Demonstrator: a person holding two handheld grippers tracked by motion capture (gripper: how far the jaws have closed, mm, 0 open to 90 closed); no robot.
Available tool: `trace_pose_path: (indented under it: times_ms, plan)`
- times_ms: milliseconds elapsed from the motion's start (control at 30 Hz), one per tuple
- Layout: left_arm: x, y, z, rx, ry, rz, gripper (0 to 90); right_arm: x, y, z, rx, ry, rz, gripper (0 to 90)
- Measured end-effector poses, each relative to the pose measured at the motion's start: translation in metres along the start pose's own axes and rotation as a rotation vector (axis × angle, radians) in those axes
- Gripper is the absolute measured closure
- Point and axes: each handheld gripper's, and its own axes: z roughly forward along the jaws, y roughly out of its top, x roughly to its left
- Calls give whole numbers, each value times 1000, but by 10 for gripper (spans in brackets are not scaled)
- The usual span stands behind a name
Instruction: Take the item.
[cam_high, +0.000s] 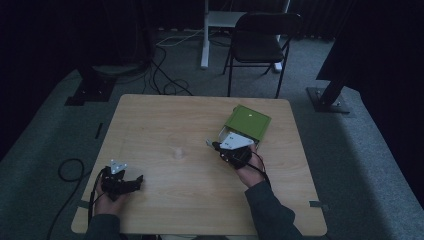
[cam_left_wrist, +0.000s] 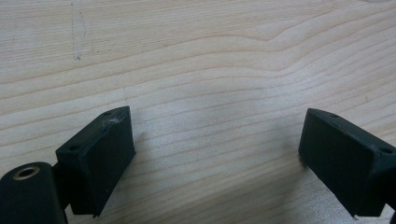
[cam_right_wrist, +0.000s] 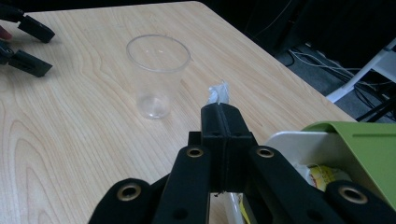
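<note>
1. The right tool (cam_right_wrist: 219, 109) has its jaws pressed together on a small white crinkly packet (cam_right_wrist: 218, 93), probably just pulled from the green box with the white slide-out tray (cam_high: 247, 121) at the far right of the light wooden table (cam_high: 165, 120).
2. The clear plastic cup (cam_right_wrist: 156, 74) sits upright mid-table, left of that tool, so I'd guess the packet's headed there.
3. The left tool (cam_high: 131, 183) rests near-left, jaws spread and empty, out of the way.
</note>
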Motion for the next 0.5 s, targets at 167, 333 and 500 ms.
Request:
trace_pose_path:
  times_ms: [167,333,500]
  plan:
    - [0,0,0,0,0,1,112,1,2,1,-2,5,-2,900]
    - [0,0,0,0,1,3,112,3,6,4,-7,11,-4,900]
    - [0,0,0,0,0,1,112,4,10,7,-16,17,0,900]
